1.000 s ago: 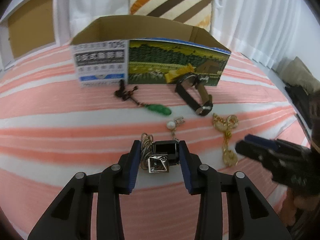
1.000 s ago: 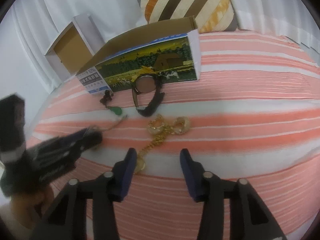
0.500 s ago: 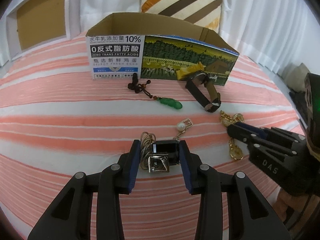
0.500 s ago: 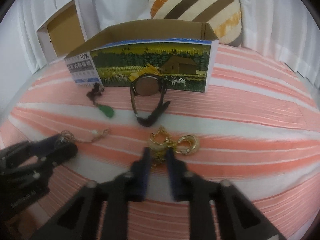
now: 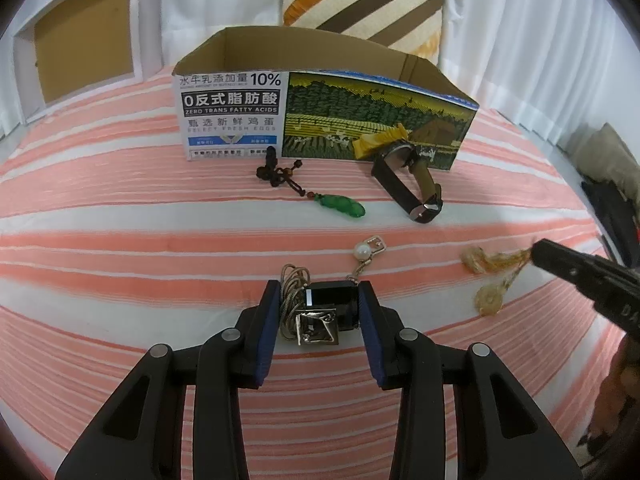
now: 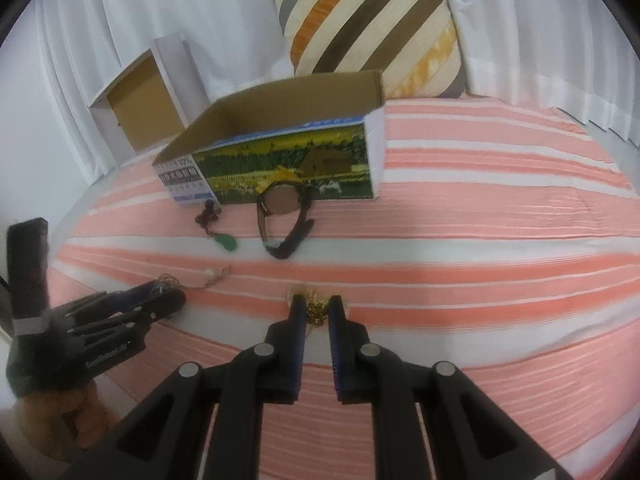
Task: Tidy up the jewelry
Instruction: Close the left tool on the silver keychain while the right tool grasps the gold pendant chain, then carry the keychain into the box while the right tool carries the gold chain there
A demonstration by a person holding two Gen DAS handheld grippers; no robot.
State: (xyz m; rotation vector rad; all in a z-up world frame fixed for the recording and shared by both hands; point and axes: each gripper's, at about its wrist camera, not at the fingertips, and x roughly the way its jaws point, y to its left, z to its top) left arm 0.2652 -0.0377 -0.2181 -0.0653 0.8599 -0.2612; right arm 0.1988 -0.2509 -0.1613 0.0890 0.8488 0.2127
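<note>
- Pink-and-white striped bedcover [image 5: 120,240] spread across the whole scene, carrying everything else
- Striped pillow [image 6: 372,28] propped upright at the far side against white curtains [image 5: 500,20]
- Open cardboard box [image 5: 320,112] at the far centre, printed with a farm scene and a text panel on its near wall; inside not visible
- Second open carton [image 6: 140,108] standing far left, by the curtains
- Left gripper [image 5: 318,322] low at the near centre, jaws spread, straddling a black square pendant [image 5: 332,306] with a silver frame; coiled silver chain [image 5: 292,292] just inside the left finger; whether the pads touch the pendant cannot be told
- Right gripper [image 6: 318,314] near and to the right, jaws drawn close together and pinching the gold chain [image 6: 316,312]; in the left wrist view the gold chain [image 5: 488,276] blurred, trailing from the fingertip toward the bedcover
- Dark-strapped wristwatch [image 5: 412,176] lying just in front of the box's right half, face tipped toward the box wall
- Yellow ribbon-like piece [image 5: 380,140] against the box wall beside the watch
- Green pendant [image 5: 344,206] on a dark beaded cord [image 5: 280,172], left of the watch, near the box
- Pearl charm [image 5: 363,253] with a small silver clasp, between the green pendant and the left gripper, well apart from the gold chain
</note>
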